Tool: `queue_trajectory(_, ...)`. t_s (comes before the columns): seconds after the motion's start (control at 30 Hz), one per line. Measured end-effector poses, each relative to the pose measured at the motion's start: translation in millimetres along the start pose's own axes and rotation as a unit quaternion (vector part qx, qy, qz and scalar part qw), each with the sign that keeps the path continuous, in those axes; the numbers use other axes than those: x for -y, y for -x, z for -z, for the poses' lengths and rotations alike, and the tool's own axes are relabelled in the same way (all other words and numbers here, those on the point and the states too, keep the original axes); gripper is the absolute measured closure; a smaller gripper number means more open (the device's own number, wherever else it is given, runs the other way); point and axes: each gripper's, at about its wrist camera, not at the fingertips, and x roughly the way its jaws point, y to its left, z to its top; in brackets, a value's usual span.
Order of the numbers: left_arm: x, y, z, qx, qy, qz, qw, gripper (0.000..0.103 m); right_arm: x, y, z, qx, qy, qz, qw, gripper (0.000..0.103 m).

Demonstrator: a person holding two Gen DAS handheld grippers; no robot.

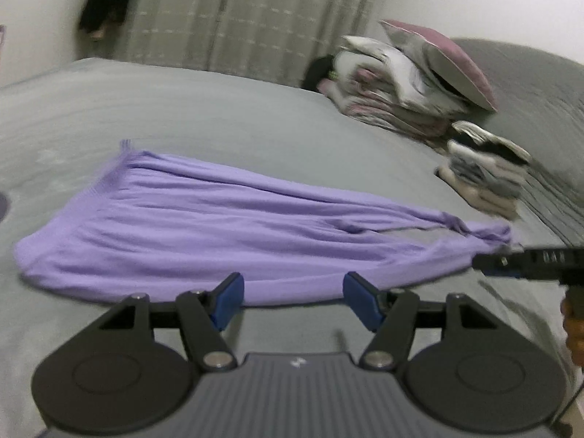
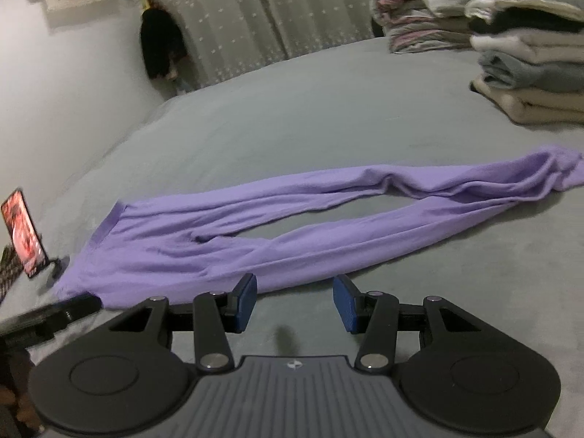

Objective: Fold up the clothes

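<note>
A pair of lavender leggings (image 2: 255,226) lies stretched out flat on the grey bed (image 2: 328,116), waistband toward the left in both views and the two legs running off to the right, with a narrow gap of bedsheet showing between them in the right wrist view. The left gripper (image 1: 294,301) hovers at the near edge of the fabric, its blue-padded fingers (image 1: 229,301) spread wide with nothing between them. The right gripper (image 2: 295,301) sits just short of the near leg, likewise spread and empty — whether either touches the cloth cannot be told. Each view catches the other gripper at its edge. Farther back on the bed stand a stack of folded clothes (image 2: 533,73) in cream, grey and black and a pile of bedding (image 1: 398,84) topped by a pink-edged pillow. A phone (image 2: 23,231) with a lit screen leans on a stand at the bed's left side — beyond it hang pale patterned curtains (image 2: 233,18).
</note>
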Motion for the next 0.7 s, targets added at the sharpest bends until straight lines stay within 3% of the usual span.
queue_trajectory(0.2,19,-26,-6,-0.015,-0.033,0.024,0.999,0.049,34,-3,-7,0.002,-0.103,-0.008,0.995,0.056)
queue_trajectory(0.37,27,-41,-9,-0.029,-0.057,0.043,0.997,0.054,62,-13,-10,0.0,-0.218,-0.02,0.976,0.057)
queue_trajectory(0.5,32,-51,-11,-0.039,-0.076,0.061,0.9945,0.061,78,-22,-11,-0.012,-0.304,-0.014,0.952,0.067)
queue_trajectory(0.57,33,-50,-8,-0.044,-0.085,0.072,0.9928,0.069,81,-23,-12,-0.016,-0.32,-0.005,0.947,0.074)
queue_trajectory(0.63,35,-48,-4,-0.05,-0.096,0.081,0.9908,0.075,83,-24,-13,-0.021,-0.328,0.007,0.944,0.092)
queue_trajectory(0.7,38,-46,-1,-0.051,-0.108,0.084,0.9893,0.076,86,-24,-11,-0.025,-0.325,0.018,0.945,0.103)
